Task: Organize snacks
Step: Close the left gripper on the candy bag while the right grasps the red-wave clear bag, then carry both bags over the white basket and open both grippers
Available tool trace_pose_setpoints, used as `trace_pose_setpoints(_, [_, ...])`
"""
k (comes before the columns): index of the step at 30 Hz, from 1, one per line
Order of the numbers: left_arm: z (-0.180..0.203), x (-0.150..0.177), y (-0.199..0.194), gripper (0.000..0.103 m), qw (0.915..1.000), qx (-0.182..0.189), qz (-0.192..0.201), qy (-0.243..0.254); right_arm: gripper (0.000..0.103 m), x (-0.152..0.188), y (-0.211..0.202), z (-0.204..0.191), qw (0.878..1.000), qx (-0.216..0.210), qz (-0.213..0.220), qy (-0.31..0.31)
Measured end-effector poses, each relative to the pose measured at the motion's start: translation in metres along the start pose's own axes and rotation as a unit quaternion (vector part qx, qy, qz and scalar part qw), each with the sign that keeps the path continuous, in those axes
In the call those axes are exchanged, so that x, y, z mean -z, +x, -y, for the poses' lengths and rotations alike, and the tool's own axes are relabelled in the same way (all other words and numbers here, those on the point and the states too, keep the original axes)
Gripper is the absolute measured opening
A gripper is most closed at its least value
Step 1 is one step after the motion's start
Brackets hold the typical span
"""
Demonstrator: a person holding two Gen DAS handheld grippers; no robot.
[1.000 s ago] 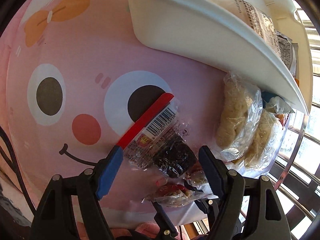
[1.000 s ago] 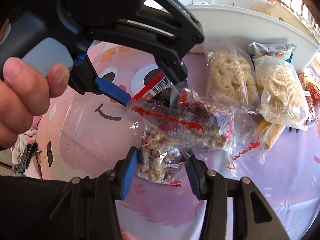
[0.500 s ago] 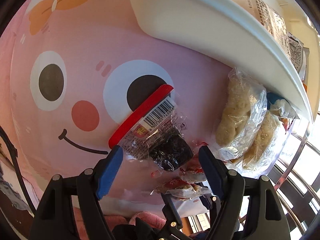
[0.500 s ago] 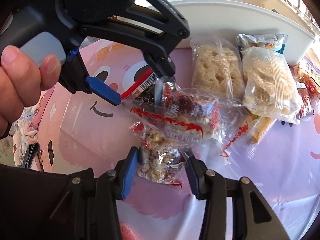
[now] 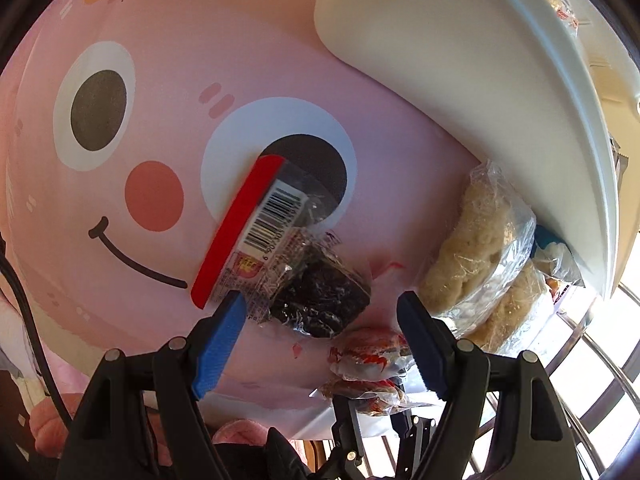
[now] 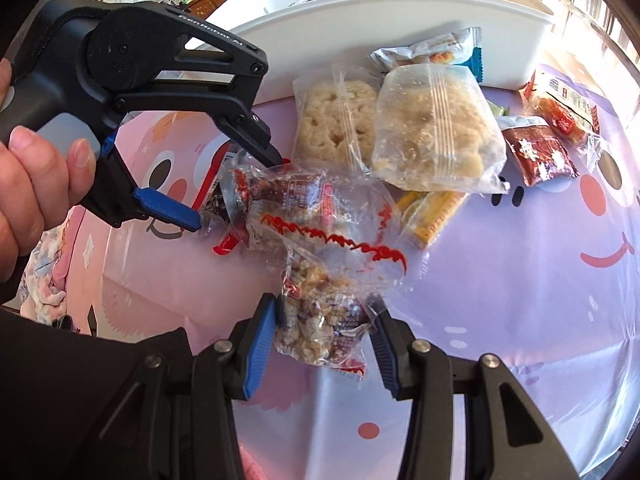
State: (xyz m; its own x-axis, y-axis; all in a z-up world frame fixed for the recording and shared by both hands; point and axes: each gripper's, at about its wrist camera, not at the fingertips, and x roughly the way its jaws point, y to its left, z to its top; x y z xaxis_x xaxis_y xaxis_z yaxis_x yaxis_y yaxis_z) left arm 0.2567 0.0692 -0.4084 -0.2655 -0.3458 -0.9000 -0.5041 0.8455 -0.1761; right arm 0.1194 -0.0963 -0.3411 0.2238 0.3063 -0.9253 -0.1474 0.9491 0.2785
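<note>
The right gripper (image 6: 326, 330) is clamped on the nut-brittle packet (image 6: 320, 328); the left gripper (image 5: 320, 332), spread apart, straddles the dark snack packet (image 5: 320, 300), its long axis running crosswise between the fingers.

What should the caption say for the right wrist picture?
Right gripper pinches a nutty snack bag above the pink tablecloth.

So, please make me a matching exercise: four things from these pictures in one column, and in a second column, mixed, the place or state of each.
Things:
1. clear packet of nut brittle with red print
2. clear packet with a red strip and a barcode
3. two clear bags of pale puffed rice cake
4. long white plastic bin

Places or states:
A. lying in front of the bin wall
B. at the far edge of the tablecloth
C. clamped between the right gripper's blue pads
D. between the left gripper's spread pads

Pairs: 1-C, 2-D, 3-A, 4-B
</note>
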Motion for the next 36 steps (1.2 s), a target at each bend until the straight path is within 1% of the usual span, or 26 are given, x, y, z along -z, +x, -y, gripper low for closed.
trace_pose_setpoints(2, [-0.001,0.0,0.004,0.077,1.0,0.0,-0.005,-0.007,0.046,0.001,-0.002,0.002,1.0,0.002,0.0,0.001])
trace_pose_setpoints(6, [-0.01,-0.004,0.011,0.073,0.9999,-0.003,0.001,-0.016,0.046,0.001,-0.004,0.005,1.0,0.004,0.0,0.004])
trace_pose_setpoints(8, [-0.01,-0.003,0.013,0.067,0.9998,-0.011,0.005,-0.016,0.046,0.001,-0.003,0.003,1.0,0.005,0.0,0.006])
trace_pose_setpoints(10, [-0.007,0.001,0.013,0.049,0.9994,-0.025,0.01,-0.021,0.046,0.002,-0.005,0.006,1.0,0.005,0.0,0.007])
trace_pose_setpoints(15, [-0.007,0.0,0.016,0.042,0.9995,-0.012,0.017,-0.026,0.046,0.001,-0.005,0.001,1.0,0.009,-0.003,0.005])
trace_pose_setpoints(18, [-0.008,-0.001,0.02,0.04,0.9996,-0.009,0.017,-0.023,0.046,0.0,-0.005,0.0,1.0,0.012,-0.003,0.005])
trace_pose_setpoints(20, [-0.001,-0.002,0.012,0.04,0.9996,-0.006,0.018,-0.021,0.046,0.0,-0.005,-0.002,1.0,0.015,-0.003,0.006])
trace_pose_setpoints(23, [0.002,0.0,0.014,0.039,0.9997,-0.002,0.02,-0.015,0.046,0.001,-0.007,-0.003,1.0,0.017,-0.002,0.009])
trace_pose_setpoints(25, [-0.024,0.0,-0.02,0.039,0.9997,0.001,0.025,-0.009,0.046,0.002,-0.008,-0.003,1.0,0.019,-0.001,0.011])
trace_pose_setpoints(31, [-0.032,0.017,-0.04,0.039,0.9988,0.014,0.045,0.008,0.046,0.003,-0.015,-0.007,0.999,0.03,0.008,0.018])
trace_pose_setpoints(36, [-0.045,0.034,-0.066,0.039,0.9965,0.026,0.073,0.03,0.046,0.004,-0.029,-0.014,0.999,0.035,0.021,0.019])
